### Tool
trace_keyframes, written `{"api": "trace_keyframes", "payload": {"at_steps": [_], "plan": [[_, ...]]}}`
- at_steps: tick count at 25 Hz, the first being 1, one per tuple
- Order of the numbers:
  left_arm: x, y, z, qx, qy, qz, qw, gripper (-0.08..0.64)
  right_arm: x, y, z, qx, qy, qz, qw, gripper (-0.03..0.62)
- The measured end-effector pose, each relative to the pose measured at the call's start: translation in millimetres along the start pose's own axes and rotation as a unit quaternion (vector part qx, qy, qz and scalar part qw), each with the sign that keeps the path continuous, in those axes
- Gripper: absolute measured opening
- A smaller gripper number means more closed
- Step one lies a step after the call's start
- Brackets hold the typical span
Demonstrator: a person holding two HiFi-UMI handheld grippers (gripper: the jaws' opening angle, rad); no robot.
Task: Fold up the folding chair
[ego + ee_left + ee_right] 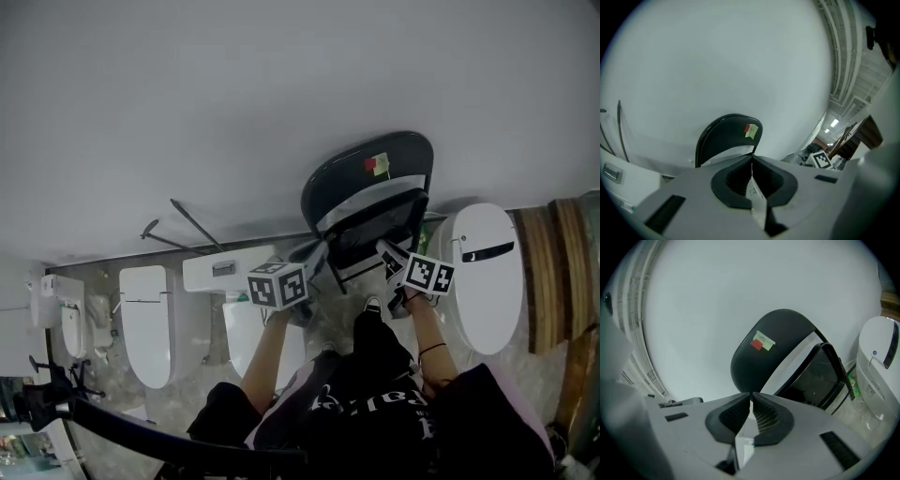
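Observation:
A black folding chair [370, 187] stands against the white wall, with a red and a green sticker on its backrest. Its seat is tipped up close to the backrest. My left gripper [313, 255] hangs just left of the chair's lower frame, and the left gripper view shows it [751, 157] shut on nothing, with the chair [726, 138] beyond. On the chair's right side near the seat edge, my right gripper [389, 251] is also shut and empty [751, 394], apart from the chair [768, 362].
White toilet fixtures stand on the floor at the left [147, 323] and right [487, 272] of the chair, with a white tank [225, 269] beside them. Thin metal rods [192, 225] lean on the wall. Wooden planks [553, 272] stand at the far right.

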State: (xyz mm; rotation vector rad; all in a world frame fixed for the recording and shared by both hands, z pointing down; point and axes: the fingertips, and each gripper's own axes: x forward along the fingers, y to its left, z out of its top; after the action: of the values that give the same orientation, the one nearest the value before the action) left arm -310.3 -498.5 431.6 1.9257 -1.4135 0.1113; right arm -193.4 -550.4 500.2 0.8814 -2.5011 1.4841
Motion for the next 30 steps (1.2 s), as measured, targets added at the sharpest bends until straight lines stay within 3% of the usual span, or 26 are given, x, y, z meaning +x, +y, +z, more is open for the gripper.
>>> {"api": "trace_keyframes", "payload": {"at_steps": [7, 13, 22, 30], "plan": [[-79, -4, -73, 0.009, 0.022, -0.025, 0.9994, 0.008, -52, 58, -64, 0.018, -0.061, -0.002, 0.998, 0.029], [-120, -27, -114, 0.01, 0.032, -0.058, 0.9978, 0.008, -103, 81, -111, 0.022, -0.093, -0.022, 0.995, 0.021], [-139, -78, -161, 0.006, 0.041, -0.089, 0.9952, 0.008, -156, 97, -158, -0.003, -0.084, -0.021, 0.996, 0.014], [-162, -135, -207, -0.018, 0.025, -0.076, 0.9966, 0.008, -221, 93, -197, -0.038, -0.051, -0.017, 0.998, 0.014]]}}
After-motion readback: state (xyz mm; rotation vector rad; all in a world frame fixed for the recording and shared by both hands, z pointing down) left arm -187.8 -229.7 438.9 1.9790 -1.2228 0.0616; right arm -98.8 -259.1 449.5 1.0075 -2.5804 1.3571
